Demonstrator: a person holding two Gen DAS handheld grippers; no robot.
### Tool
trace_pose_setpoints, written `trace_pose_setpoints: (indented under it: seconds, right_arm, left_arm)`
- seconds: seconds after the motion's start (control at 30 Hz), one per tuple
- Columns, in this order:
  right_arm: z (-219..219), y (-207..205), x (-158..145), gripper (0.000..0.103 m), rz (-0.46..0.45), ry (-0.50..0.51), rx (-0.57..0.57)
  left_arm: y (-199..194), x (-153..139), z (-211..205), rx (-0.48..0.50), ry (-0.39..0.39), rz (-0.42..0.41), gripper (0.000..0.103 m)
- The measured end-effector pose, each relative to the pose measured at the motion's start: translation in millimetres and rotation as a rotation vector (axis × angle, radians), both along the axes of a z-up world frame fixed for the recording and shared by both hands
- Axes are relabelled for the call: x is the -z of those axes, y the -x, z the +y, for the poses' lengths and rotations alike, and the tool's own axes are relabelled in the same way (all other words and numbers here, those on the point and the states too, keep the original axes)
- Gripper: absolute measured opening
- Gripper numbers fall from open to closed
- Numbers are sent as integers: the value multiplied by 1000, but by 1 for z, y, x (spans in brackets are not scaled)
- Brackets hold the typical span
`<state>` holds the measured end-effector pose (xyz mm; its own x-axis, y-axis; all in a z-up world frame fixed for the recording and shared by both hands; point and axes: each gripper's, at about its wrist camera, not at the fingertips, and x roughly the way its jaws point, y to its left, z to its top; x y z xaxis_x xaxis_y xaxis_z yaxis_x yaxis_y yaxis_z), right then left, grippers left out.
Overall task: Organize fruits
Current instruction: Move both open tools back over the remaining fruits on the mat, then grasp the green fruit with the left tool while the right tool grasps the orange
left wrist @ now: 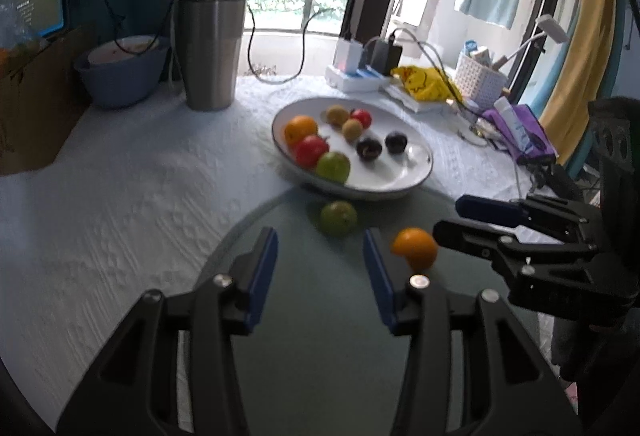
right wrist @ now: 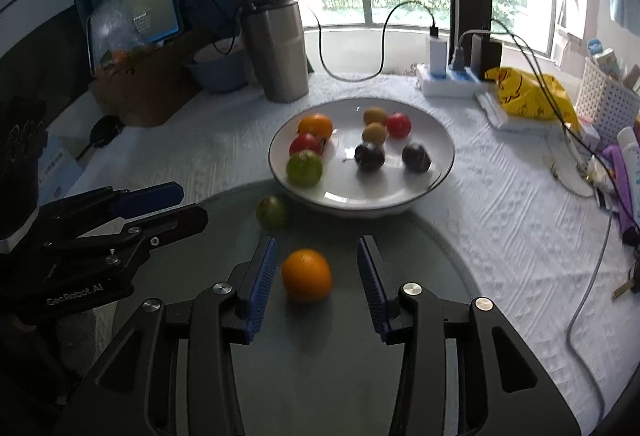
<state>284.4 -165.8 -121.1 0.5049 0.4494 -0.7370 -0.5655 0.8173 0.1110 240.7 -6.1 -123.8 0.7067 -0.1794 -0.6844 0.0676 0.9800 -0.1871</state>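
My right tongs [right wrist: 316,278] are spread wide with the loose orange [right wrist: 306,274] sitting between the pads, not yet touched. My left tongs [left wrist: 320,272] hang apart too, holding nothing, the loose green fruit [left wrist: 338,218] just ahead on the grey mat [left wrist: 316,336]. The white bowl [right wrist: 432,175] beyond on the surface holds the other fruit.

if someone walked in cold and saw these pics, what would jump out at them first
The white bowl at the table's centre, holding oranges, red, green, brown and dark fruits, draws the eye first. Just in front of it, on the grey mat, a loose orange sits between the open fingers of the right claw, with a loose green fruit beside the bowl. The left claw hovers open nearby.
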Motion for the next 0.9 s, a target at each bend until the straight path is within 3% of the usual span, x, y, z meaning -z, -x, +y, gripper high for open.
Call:
trace_pose_setpoints:
  seconds: [0.17, 0.57, 0.67, 0.9]
  right_arm:
    - [3, 0, 15, 44, 31, 4, -16]
    - [3, -12, 36, 42, 60, 3, -52]
    - [-4, -15, 32, 35, 57, -37, -56]
    - [-18, -20, 21, 35, 34, -74, -31]
  left_arm:
    - [-1, 11, 0, -11, 11, 28, 61]
    - [-25, 27, -13, -17, -15, 87, 61]
    - [-32, 30, -17, -9, -39, 91, 61]
    - [-50, 34, -23, -26, -73, 118, 61]
